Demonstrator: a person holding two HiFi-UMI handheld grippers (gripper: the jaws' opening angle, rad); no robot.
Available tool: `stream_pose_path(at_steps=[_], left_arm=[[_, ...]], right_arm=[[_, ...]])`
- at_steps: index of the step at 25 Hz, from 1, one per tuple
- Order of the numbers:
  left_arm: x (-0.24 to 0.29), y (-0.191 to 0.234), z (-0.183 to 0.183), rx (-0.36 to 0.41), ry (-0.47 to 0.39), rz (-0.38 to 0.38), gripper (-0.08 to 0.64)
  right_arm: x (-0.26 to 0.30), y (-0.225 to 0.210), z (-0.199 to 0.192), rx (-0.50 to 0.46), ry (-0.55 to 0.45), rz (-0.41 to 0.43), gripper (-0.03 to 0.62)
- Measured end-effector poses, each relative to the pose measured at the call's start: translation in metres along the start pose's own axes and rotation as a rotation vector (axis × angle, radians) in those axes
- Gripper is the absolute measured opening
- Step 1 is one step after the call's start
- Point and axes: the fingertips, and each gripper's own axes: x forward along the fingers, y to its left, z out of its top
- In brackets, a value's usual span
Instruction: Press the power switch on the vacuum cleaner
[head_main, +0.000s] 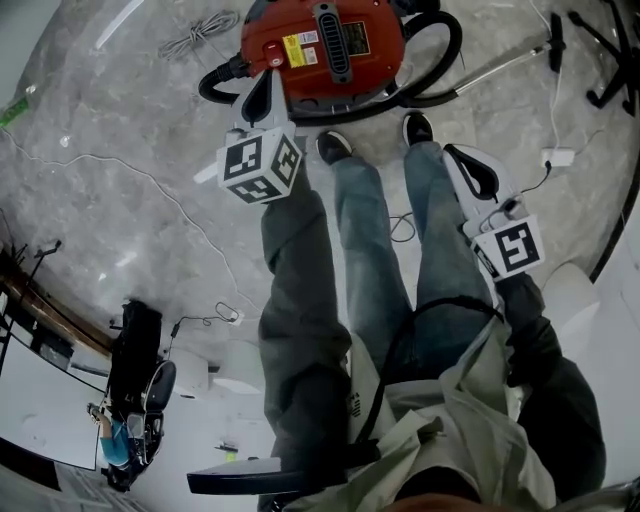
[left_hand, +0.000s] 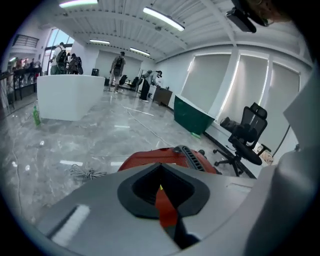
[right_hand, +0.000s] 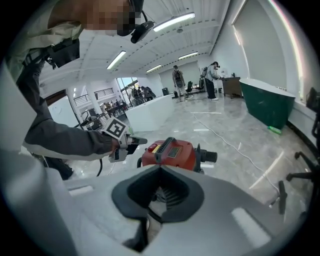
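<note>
- My left claw (head_main: 268, 80): jaws together, empty, tip just beside power switch (head_main: 275, 61).
- Vacuum cleaner (head_main: 375, 60) stood on floor (head_main: 130, 150), ahead of my feet.
- Contact was unconfirmed; press judged pending.
- My right claw (head_main: 462, 160): jaws together, idle by my leg.

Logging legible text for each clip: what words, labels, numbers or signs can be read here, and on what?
The yellow label on the vacuum cleaner: print too small to read.
The black plate beside it: blurred, unreadable.
Marker cubes on left gripper and right gripper: square patterns only, no words.
No quotable text.
</note>
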Motion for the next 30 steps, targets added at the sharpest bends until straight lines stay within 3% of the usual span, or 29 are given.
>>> stream_pose_path(at_steps=[6, 10, 22, 30], left_arm=[[0.031, 0.008, -0.026, 0.103, 0.154, 0.006, 0.005], [0.033, 0.008, -0.028, 0.105, 0.131, 0.003, 0.005], [0.037, 0.012, -0.034, 0.008, 0.153, 0.009, 0.005], [0.038, 0.009, -0.035, 0.057, 0.140, -0.018, 0.006]], right_arm=[[0.003, -0.003, -0.012, 0.033, 0.027, 0.008, 0.002], [0.005, -0.005, -0.011, 0.019, 0.008, 0.016, 0.002], [0.005, 0.001, -0.010, 0.048, 0.024, 0.015, 0.002], [0.003, 0.000, -0.017, 0.059, 0.038, 0.009, 0.002]])
